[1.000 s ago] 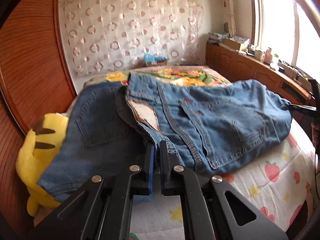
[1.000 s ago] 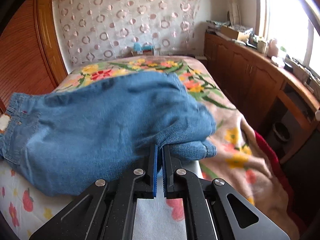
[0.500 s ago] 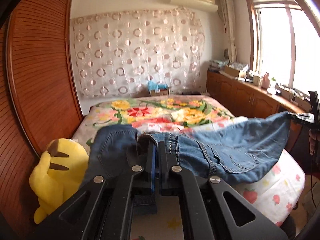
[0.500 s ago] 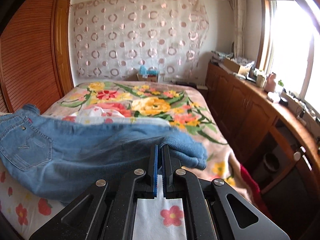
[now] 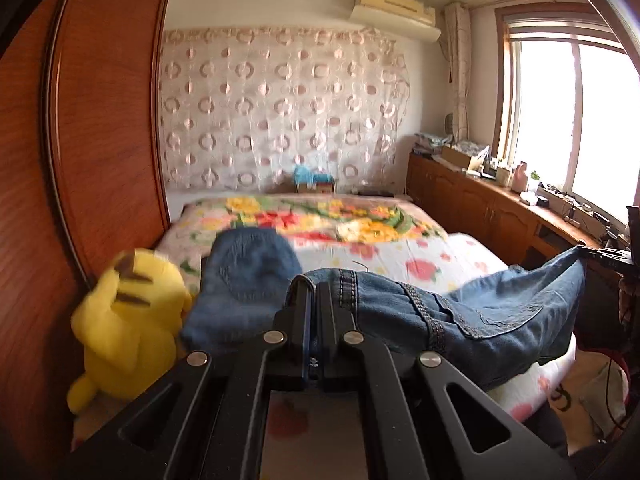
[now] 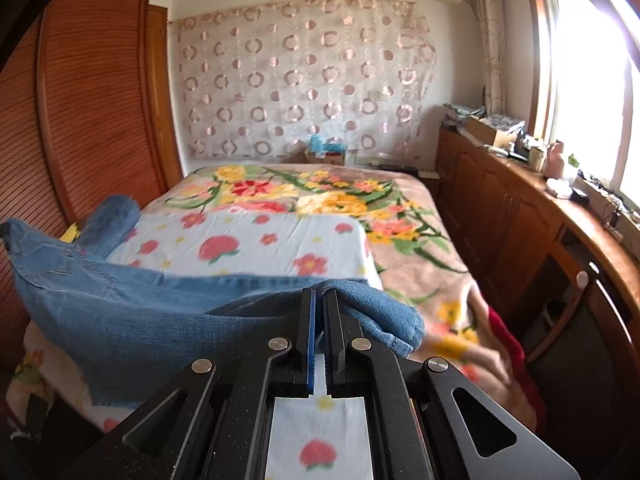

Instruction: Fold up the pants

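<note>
Change since a second ago: both of my grippers have come up and back from the bed, and the jeans [image 5: 492, 312] that lay spread flat on the sheet now hang stretched between them, lifted clear of most of the mattress.
Left gripper [image 5: 313, 292]: I have its fingers pressed together on the waistband edge, denim pinched between the pads; the stitched band runs off to the right from the grip.
Right gripper [image 6: 319, 300]: fingers likewise clamped on a bunched fold of the jeans [image 6: 132, 312], with a rounded lump of fabric spilling over the right finger.
Jeans, from my left camera: one part droops to the left just in front of the gripper, beside the yellow plush toy [image 5: 128, 316]; the rest spans right to the other gripper's tips [image 5: 600, 254] near the frame edge.
Jeans, from my right camera: cloth sags leftward, a back pocket showing, its lower edge hanging past the near side of the bed.
Bed: strawberry-print sheet [image 6: 256, 240] lies bare beyond the denim, with a floral blanket [image 6: 320, 192] behind it.
Surroundings: wooden wardrobe [image 5: 108, 128] on the left, circle-patterned curtain [image 5: 280, 108] at the far wall, wooden cabinets [image 6: 512, 208] under the window on the right.
Sharpness: my left view is motion-blurred, so the finer stitching is unreadable.
</note>
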`<state>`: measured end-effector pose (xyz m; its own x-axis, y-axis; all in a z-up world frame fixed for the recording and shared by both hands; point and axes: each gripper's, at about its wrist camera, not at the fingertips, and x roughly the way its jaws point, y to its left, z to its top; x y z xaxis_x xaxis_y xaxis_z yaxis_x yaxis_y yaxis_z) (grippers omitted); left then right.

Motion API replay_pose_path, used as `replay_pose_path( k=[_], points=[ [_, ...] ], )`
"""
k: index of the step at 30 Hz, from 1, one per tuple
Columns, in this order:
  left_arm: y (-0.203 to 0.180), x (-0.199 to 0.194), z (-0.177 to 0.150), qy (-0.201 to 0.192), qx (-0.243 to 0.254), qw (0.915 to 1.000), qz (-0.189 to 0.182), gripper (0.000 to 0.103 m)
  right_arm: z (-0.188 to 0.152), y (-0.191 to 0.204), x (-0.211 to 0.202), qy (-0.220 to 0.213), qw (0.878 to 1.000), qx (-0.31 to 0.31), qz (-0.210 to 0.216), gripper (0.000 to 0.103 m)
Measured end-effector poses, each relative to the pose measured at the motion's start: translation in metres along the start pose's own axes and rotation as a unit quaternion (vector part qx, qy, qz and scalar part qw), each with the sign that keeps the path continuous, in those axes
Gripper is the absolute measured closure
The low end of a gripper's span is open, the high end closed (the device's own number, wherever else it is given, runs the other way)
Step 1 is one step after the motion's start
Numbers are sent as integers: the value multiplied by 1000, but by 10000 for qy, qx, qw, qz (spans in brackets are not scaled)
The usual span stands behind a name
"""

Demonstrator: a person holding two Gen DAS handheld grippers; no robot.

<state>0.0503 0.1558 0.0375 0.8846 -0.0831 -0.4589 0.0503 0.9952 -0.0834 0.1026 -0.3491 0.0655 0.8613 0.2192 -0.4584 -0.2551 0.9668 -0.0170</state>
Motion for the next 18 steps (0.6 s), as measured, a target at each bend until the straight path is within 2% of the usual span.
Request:
replay_pose_path(
  k=[4,8,14,17,18],
  points=[
    [-1,2,-38,371,-58,9993,60,100,-28,-2,2,312,9993,12,181,100],
    [-6,13,-73,806,-54,9967,85,100,-62,-6,17,687,9974,104,170,100],
    [-13,15,-88,951,-59,9953,184,100,-79,-24,47,1047,9929,492,266,100],
    [-13,13,-84,931,-66,9955,191,89,-77,-23,53,1031,9926,574,269,100],
    [-13,12,-84,912,-67,9957,178,81,-76,-21,51,1005,9929,586,254,100]
  ],
)
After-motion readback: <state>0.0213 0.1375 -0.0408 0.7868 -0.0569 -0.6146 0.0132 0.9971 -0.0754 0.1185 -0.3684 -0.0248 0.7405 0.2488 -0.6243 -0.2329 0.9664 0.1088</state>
